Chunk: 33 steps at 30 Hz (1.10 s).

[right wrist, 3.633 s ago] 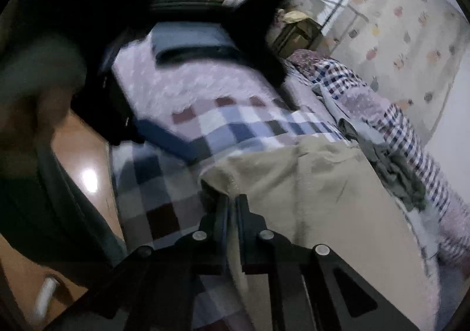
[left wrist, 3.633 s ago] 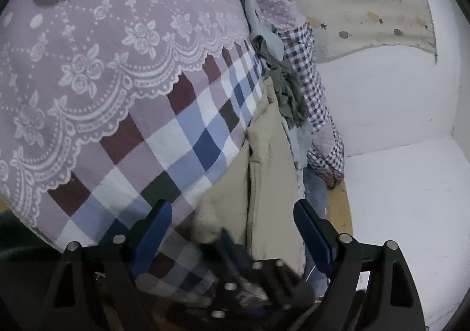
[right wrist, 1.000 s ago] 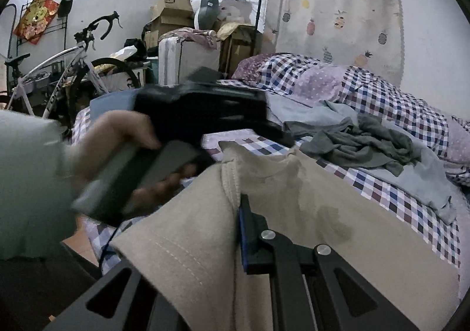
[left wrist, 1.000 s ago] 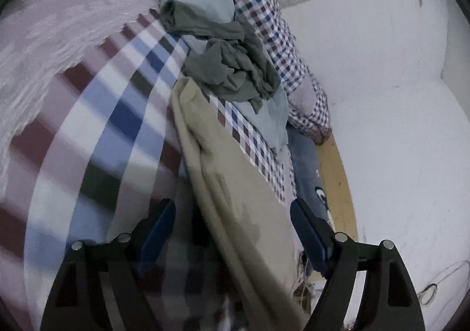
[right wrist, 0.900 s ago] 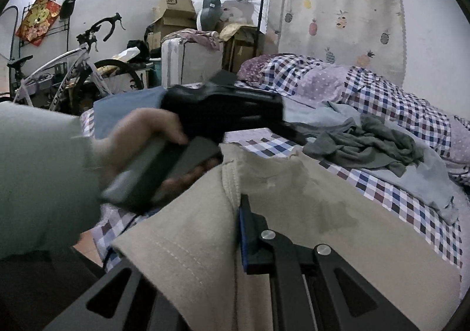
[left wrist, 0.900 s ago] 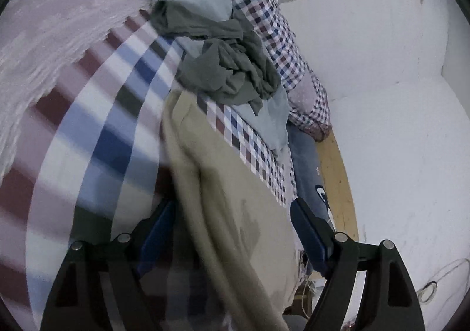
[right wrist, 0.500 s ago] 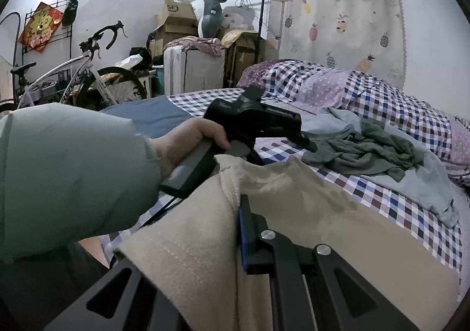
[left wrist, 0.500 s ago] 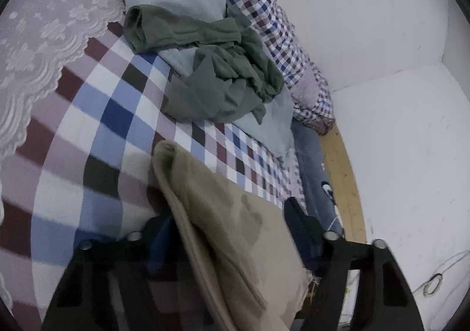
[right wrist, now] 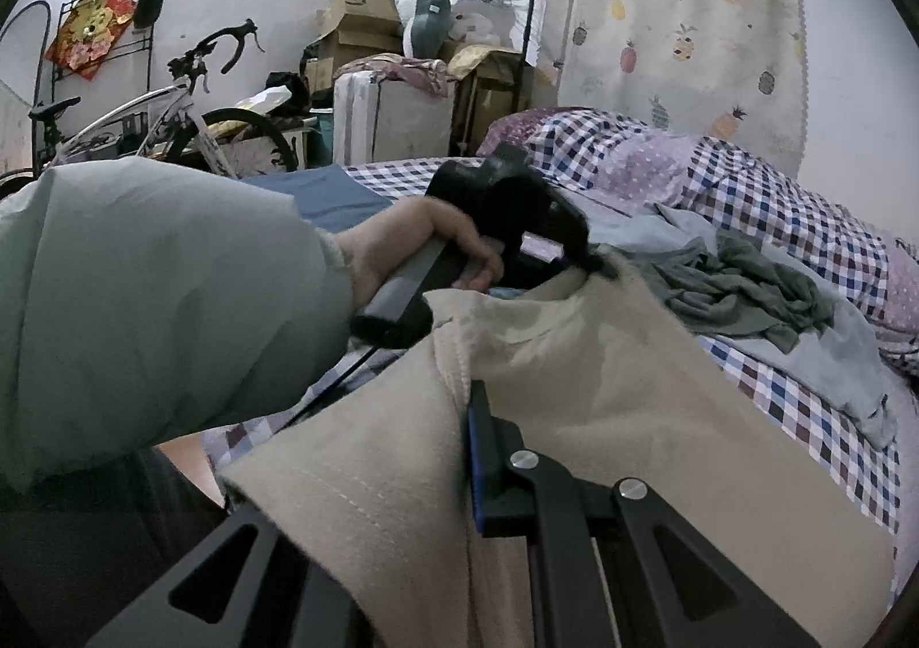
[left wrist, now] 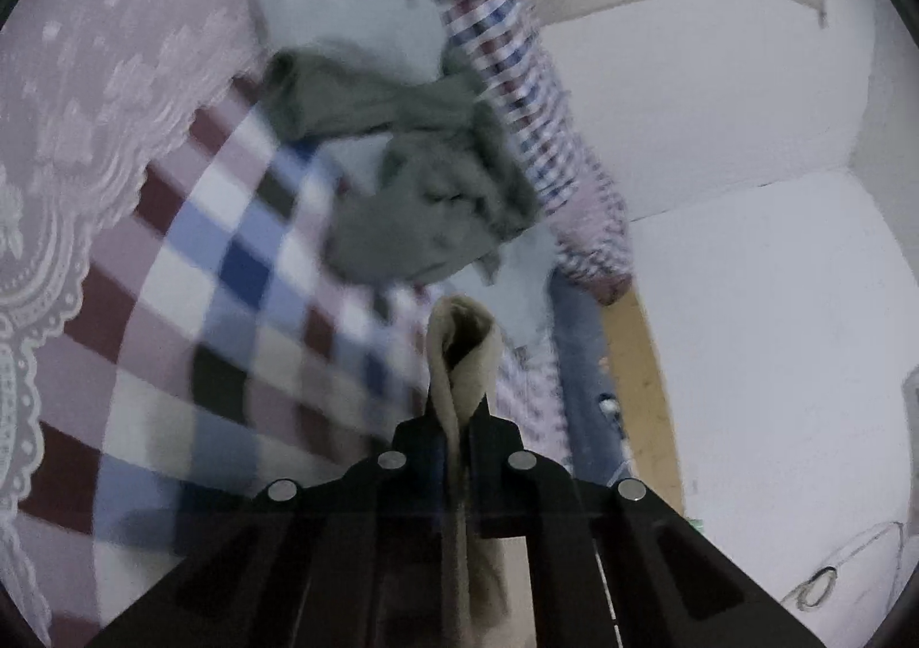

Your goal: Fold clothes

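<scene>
A beige garment [right wrist: 603, 395] is stretched above the checked bed between both grippers. My left gripper [left wrist: 459, 418] is shut on a folded edge of the beige garment [left wrist: 462, 343], which sticks up between its fingers. In the right wrist view the left gripper [right wrist: 597, 260] pinches the far corner, held by a hand [right wrist: 425, 240] in a pale green sleeve. My right gripper [right wrist: 468, 418] is shut on the near edge; the cloth drapes over its left finger and hides it.
A crumpled grey-green garment [left wrist: 425, 177] and a pale blue one [right wrist: 827, 349] lie on the checked bedspread [left wrist: 189, 303]. A white wall [left wrist: 718, 131] borders the bed. A bicycle [right wrist: 189, 96], boxes and a suitcase stand beyond the bed.
My left gripper has shut on the edge of the beige garment after standing open around it. It has also moved forward toward the grey-green garment. The right gripper keeps its hold.
</scene>
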Available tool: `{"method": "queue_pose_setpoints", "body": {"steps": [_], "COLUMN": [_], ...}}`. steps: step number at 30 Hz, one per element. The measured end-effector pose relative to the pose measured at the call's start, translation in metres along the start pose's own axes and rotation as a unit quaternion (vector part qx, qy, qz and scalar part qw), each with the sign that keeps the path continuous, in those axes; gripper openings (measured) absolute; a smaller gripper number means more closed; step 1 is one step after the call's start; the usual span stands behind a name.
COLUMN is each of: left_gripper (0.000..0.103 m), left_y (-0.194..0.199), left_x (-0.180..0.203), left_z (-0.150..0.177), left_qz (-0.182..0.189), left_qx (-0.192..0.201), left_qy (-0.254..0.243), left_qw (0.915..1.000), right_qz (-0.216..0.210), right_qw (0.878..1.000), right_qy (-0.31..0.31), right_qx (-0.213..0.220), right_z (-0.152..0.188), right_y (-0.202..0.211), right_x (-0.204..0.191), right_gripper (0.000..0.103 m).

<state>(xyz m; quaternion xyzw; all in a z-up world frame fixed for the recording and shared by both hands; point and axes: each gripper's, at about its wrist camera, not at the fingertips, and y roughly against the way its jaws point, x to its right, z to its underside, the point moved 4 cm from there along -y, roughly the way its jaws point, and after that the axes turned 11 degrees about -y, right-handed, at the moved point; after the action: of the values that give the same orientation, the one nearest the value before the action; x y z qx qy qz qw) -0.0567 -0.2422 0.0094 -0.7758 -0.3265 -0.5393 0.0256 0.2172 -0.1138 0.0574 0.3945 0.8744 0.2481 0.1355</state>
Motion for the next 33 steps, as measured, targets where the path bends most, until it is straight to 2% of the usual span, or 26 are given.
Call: {"method": "queue_pose_setpoints", "body": {"steps": [2,4,6,7,10,13,15,21,26,33], "left_gripper": [0.003,0.003,0.003,0.003,0.003,0.003,0.003,0.003,0.003,0.003], "left_y": [0.018,0.041,0.058,0.063,0.057,0.044,0.032,0.013,-0.008,-0.104], "left_x": [0.027,0.066,0.089,0.092,0.059,0.026,0.028,0.083,0.154,0.227], "left_z": [-0.008,-0.016,-0.024,-0.026,-0.024,-0.017,-0.015,-0.017,0.003,0.039], "left_qz": [0.027,0.069,0.096,0.094,0.04,-0.011,-0.016,0.013,0.02,0.04], "left_qx": [0.025,0.065,0.083,0.087,0.073,0.046,0.039,0.034,0.037,-0.013], "left_qy": [-0.025,-0.065,-0.086,-0.09,-0.056,-0.012,-0.007,-0.041,-0.087,-0.1], "left_qw": [0.999,0.9933,0.9882,0.9877,0.995,0.9988,0.9991,0.9985,0.9953,0.9941], "right_qz": [-0.011,-0.023,-0.031,-0.032,-0.028,-0.023,-0.019,-0.002,0.026,0.086], "right_qw": [1.0,0.999,0.999,0.998,0.998,0.996,0.995,0.991,0.983,0.962], "right_qy": [-0.005,-0.007,-0.004,-0.004,-0.034,-0.078,-0.1,-0.13,-0.173,-0.251], "right_qx": [0.002,0.023,0.038,0.045,0.034,0.017,0.013,0.023,0.05,0.059], "right_z": [-0.005,-0.014,-0.022,-0.024,-0.018,-0.01,-0.006,-0.003,0.009,0.047], "right_y": [0.003,0.014,0.022,0.025,0.018,0.011,0.011,0.04,0.096,0.16], "right_x": [-0.007,-0.018,-0.03,-0.034,-0.029,-0.012,-0.001,0.025,0.053,0.113], "right_gripper": [0.006,0.006,0.006,0.006,0.005,0.006,0.005,0.005,0.005,0.005]}}
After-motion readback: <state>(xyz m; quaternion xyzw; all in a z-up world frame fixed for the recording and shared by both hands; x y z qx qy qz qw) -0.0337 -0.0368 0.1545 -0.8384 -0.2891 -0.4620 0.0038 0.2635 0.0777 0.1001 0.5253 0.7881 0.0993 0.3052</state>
